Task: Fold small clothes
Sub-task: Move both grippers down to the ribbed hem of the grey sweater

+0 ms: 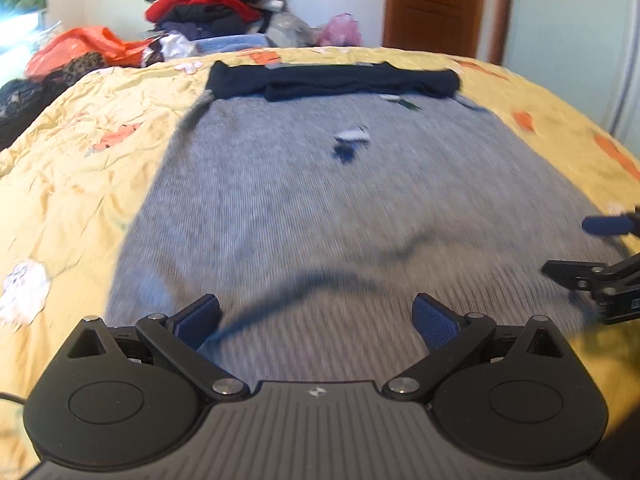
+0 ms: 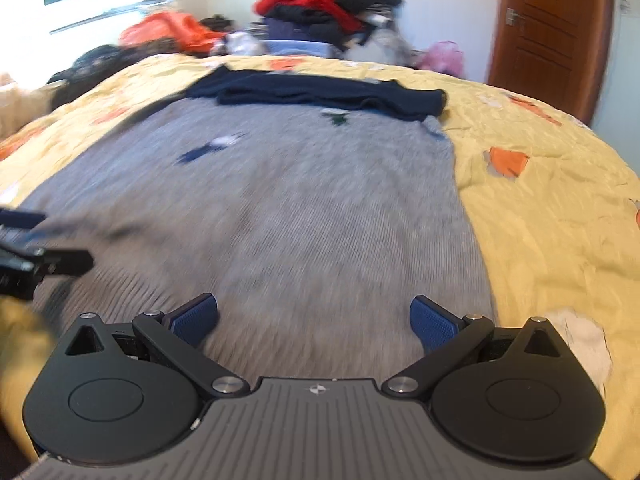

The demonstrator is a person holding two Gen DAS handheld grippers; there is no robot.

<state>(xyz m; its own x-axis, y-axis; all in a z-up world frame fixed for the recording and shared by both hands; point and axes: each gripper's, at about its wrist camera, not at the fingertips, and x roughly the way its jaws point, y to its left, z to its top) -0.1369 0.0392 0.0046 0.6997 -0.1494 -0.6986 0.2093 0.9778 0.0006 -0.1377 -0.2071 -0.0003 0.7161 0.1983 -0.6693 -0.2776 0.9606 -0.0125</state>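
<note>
Clearly, the grey knitted garment (image 1: pixel 320 200) lies spread flat on the yellow bedspread (image 1: pixel 72 168), and it takes most of the middle of the bed. At its far edge a dark navy part (image 1: pixel 332 80) is folded over in a long band, though the blur hides if it belongs to the same piece. Small white and dark marks (image 1: pixel 352 140) show on the grey cloth.

The left gripper (image 1: pixel 318 320) hangs over the near edge of the garment with its jaws wide apart and nothing between them. The right gripper (image 2: pixel 314 320) is just the same, open and empty, over the near right part of the cloth.

Beyond the bed stands a tall pile of clothes (image 1: pixel 216 4), red and dark, with an orange bag (image 1: pixel 80 48) to its left, a pink bag (image 1: pixel 340 30) to its right, and a brown door (image 1: pixel 436 4) at the far right.
</note>
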